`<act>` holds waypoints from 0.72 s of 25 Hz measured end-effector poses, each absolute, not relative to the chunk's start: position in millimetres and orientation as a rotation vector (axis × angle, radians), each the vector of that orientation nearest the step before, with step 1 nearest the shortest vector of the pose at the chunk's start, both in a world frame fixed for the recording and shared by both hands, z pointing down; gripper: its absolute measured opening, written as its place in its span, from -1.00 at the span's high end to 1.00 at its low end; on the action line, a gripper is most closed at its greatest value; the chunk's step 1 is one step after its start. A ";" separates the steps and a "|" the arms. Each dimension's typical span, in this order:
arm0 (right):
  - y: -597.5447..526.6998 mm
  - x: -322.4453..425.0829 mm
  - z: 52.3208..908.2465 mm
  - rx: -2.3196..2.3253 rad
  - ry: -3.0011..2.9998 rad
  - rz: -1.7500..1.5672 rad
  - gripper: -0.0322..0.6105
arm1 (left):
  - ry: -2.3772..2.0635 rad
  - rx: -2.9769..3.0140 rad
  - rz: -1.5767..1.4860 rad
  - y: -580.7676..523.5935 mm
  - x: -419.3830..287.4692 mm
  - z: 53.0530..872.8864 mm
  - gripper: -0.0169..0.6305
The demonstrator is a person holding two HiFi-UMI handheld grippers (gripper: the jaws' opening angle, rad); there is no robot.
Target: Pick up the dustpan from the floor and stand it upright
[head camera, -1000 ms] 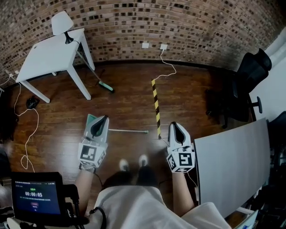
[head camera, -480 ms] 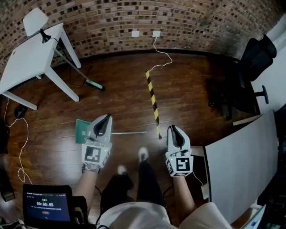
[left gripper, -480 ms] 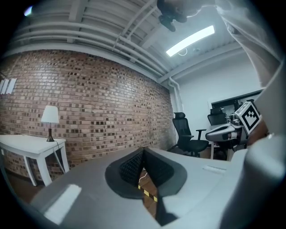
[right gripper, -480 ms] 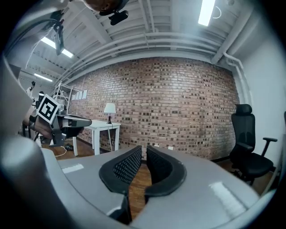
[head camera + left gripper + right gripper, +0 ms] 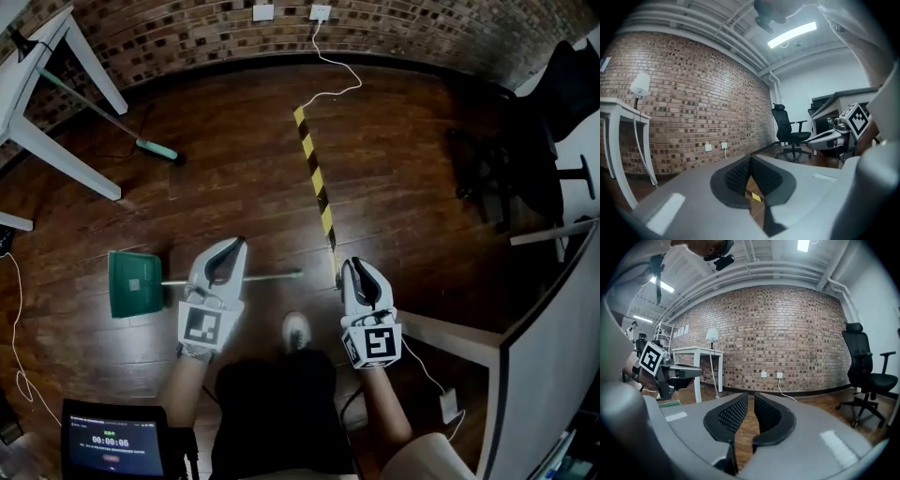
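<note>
— Since the dustpan (image 5: 131, 283) lies flat on the floor, is this the reach-down step, seen from the head?
— I'd say so. Left tool (image 5: 228, 253) hangs over its handle (image 5: 272, 276), just right of the pan; right tool (image 5: 361, 279) is beyond the handle's end. Pan looks empty.
— Left tool's view?
— Pads pressed together, nothing pinched; it must spread first.
— Right's?
— Slightly spread, just been opening, empty.

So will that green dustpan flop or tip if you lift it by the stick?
Probably stiff: the dustpan has a thin, straight handle. It looks slim, so it is likely light. Lifted by the handle, the wide green pan end would probably swing down, and upright it may tip.
</note>
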State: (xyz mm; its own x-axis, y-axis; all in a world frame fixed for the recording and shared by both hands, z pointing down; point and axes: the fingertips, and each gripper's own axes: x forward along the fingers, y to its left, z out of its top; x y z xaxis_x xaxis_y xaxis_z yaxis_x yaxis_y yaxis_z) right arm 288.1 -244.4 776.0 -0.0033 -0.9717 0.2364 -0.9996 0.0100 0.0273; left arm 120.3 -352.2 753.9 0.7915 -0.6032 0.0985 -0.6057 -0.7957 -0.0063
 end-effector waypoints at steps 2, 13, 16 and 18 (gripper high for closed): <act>-243.6 296.7 826.5 2.095 -2.096 0.258 0.72 | -0.974 2.958 0.153 -353.1 132.7 799.6 0.94; -241.8 308.9 1054.2 2.048 -2.137 0.323 0.63 | -0.857 3.015 0.255 -351.0 161.8 1005.4 0.94; -226.4 299.4 1111.8 1.956 -2.190 0.379 0.44 | -0.829 2.993 0.256 -342.8 169.7 1036.5 0.94; -217.6 293.3 1146.6 1.909 -2.195 0.395 0.37 | -0.812 2.982 0.255 -340.2 173.4 1050.5 0.94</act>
State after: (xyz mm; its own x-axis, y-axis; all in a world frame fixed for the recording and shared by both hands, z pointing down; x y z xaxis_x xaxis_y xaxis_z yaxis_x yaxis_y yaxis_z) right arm 293.3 -217.6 1146.6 -0.1424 -0.9346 0.3261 -0.9896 0.1276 -0.0663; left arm 173.4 -340.2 1050.5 0.8495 -0.5000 0.1686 -0.5066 -0.8622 -0.0045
